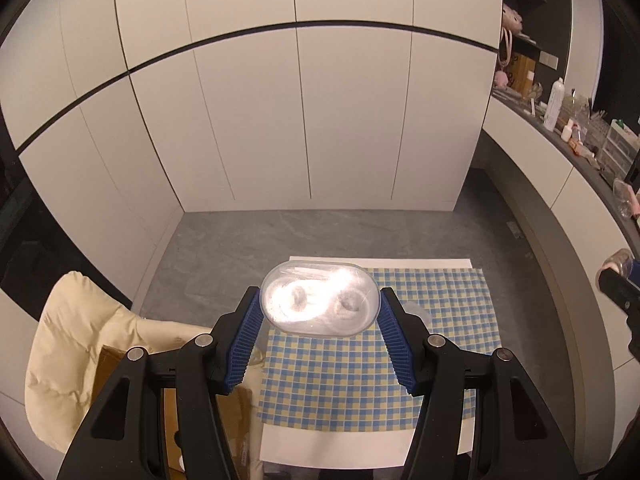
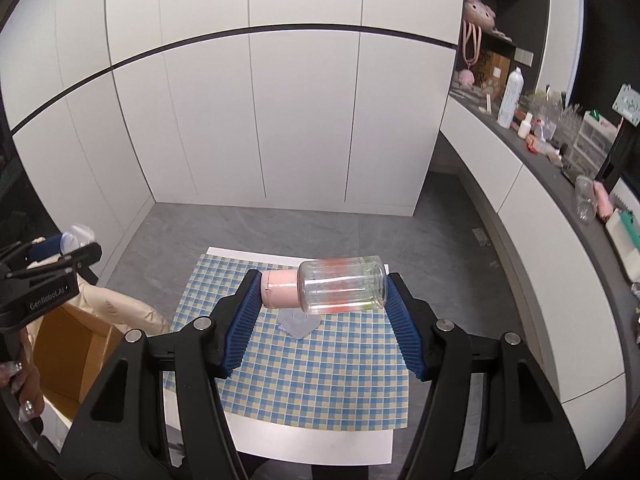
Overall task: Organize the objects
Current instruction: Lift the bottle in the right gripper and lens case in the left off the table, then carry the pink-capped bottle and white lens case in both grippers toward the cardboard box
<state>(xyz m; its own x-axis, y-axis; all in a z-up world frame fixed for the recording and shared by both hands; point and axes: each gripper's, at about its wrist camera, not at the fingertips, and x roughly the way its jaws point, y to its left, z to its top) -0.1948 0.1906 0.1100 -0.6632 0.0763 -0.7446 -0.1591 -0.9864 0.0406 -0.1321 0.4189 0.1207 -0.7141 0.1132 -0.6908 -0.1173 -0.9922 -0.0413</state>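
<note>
I have one thing in each hand. My left gripper [image 1: 320, 304] has its fingers clamped on the two ends of a clear oval container [image 1: 319, 299], which I hold up in the air above the checked cloth [image 1: 360, 368]; glare hides most of what is inside it, though I can make out two ring-like shapes. My right gripper [image 2: 322, 294] holds a clear jar with a pink lid [image 2: 325, 288] lying sideways, one finger on the lid end and the other on the base, also lifted clear of the cloth. Something reddish and a little green shows through the jar's wall, but I cannot tell what it is.

As I judge it, the picking-up is done for these two things, and the putting-away is what remains. The cloth, spread over a white sheet on the grey floor [image 2: 280, 228], is nearly bare: only a small clear plastic piece [image 2: 298, 325] lies on it, just below the jar in the right wrist view. That piece probably wants collecting too.

Off the cloth's left side stands an open cardboard box [image 2: 76, 356] beside a cream padded cushion [image 1: 80, 344]. It looks the likely home for what I carry, though nothing shows that for certain. The long shelf [image 2: 560, 168] on the right is already crowded with bottles and small drawers.

So I place the job well on: two things in hand to set down, one left on the cloth.
</note>
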